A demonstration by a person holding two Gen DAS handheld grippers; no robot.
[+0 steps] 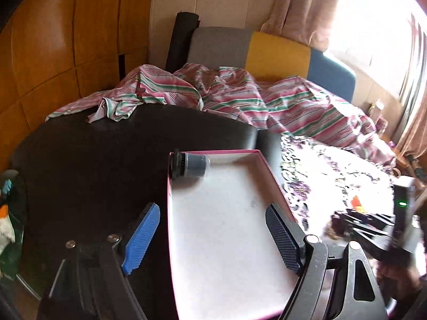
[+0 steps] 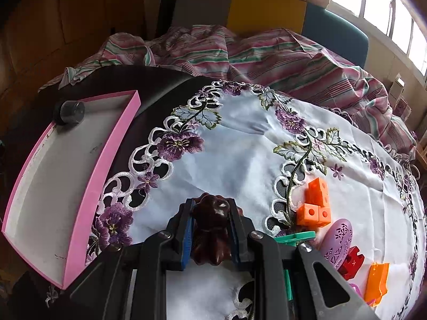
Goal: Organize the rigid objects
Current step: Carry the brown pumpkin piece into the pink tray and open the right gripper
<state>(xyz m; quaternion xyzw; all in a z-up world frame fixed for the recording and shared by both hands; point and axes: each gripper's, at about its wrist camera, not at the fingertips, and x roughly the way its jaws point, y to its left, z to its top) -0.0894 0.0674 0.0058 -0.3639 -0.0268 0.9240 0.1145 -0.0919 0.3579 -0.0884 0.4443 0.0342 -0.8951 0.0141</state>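
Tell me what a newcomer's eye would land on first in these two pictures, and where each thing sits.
First, the right gripper, shut on a glossy dark brown figurine low in the middle of the right wrist view, over the white embroidered cloth. Next, the pink tray at the left on the dark table, holding only a small dark capped jar lying in its far corner. Bright orange blocks sit on the cloth at the right.

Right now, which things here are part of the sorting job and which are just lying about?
Part of the job:
pink tray
grey capped jar lying in the tray
dark brown figurine, held in the right claw
orange blocks
purple oval piece
red block

Just lying about:
embroidered cloth
striped bedsheet
cushions
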